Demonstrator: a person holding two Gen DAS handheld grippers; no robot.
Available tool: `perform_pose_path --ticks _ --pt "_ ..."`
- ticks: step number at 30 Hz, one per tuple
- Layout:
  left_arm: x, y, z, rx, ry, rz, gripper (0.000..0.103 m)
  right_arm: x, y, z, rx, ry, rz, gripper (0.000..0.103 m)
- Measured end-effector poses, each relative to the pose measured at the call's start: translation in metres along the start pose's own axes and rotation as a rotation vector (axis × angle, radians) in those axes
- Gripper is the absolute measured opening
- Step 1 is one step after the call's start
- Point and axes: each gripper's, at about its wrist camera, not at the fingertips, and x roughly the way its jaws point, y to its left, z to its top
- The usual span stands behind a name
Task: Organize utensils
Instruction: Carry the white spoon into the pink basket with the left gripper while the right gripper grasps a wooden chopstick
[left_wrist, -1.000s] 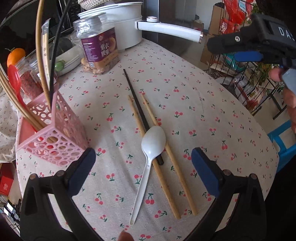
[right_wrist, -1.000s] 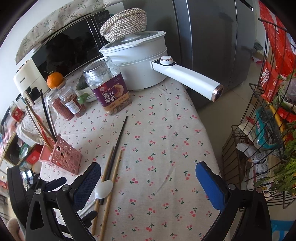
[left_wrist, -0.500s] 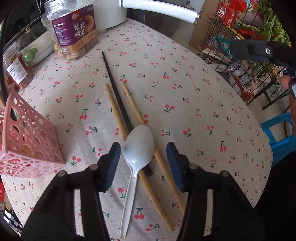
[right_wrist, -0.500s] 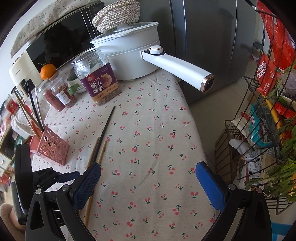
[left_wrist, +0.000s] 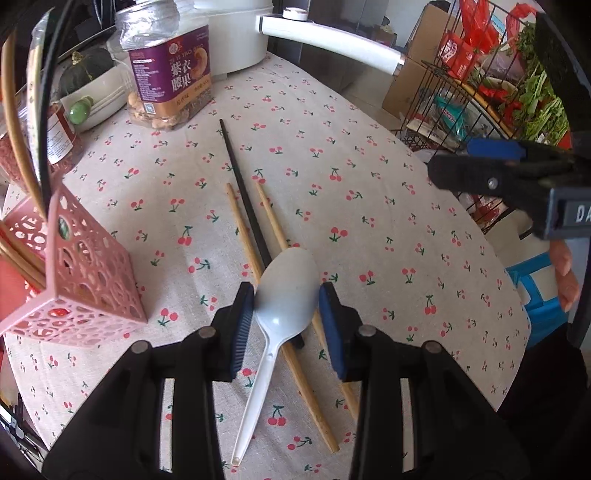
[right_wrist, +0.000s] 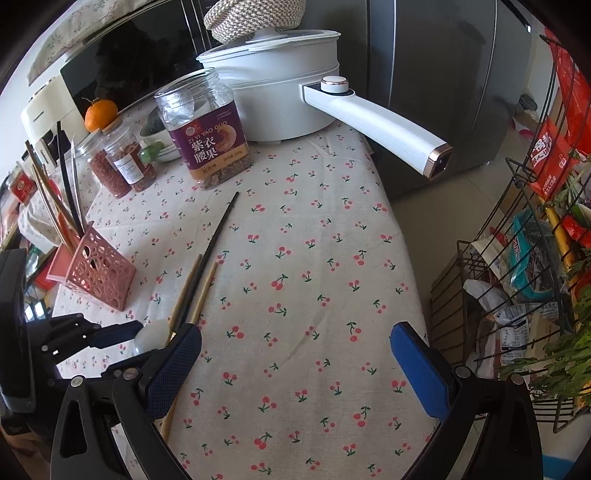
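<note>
Spoon (left_wrist: 286, 291) lying across the chopsticks (left_wrist: 258, 236) on the bench: you are closing your left tool (left_wrist: 286, 321) around its bowl, and next you are carrying it toward the pink holder (left_wrist: 79, 280) at nine o'clock while your right tool (right_wrist: 295, 365) is gaping empty.

Home kitchen: fridge (right_wrist: 443, 74), microwave (right_wrist: 140, 62), elec. pot (right_wrist: 280, 92), veg rack (right_wrist: 535, 258), cherry-print tablecloth (right_wrist: 314, 258).
</note>
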Motion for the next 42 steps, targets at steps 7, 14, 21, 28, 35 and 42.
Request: perform_pose_path --ticks 7,14,21,28,35,42 --pt "-0.045 0.015 0.000 -0.108 -0.142 -0.034 0.038 0.018 0.013 0.003 0.000 0.051 0.019 0.103" --pt "-0.078 0.024 -0.006 -0.152 -0.251 -0.065 0.038 0.057 0.045 0.004 -0.051 0.155 -0.001 0.095" --pt "-0.093 0.036 -0.011 -0.173 -0.286 -0.074 0.038 0.089 0.071 0.008 -0.060 0.218 0.004 0.069" --pt "-0.104 0.050 -0.021 -0.201 -0.301 -0.067 0.038 0.107 0.094 0.009 -0.094 0.220 -0.036 0.051" --pt "-0.128 0.073 -0.025 -0.290 -0.414 -0.080 0.038 0.105 0.108 0.006 -0.122 0.225 -0.029 0.011" --pt "-0.149 0.097 -0.026 -0.377 -0.598 -0.113 0.038 0.089 0.086 0.006 -0.030 0.191 0.067 0.006"
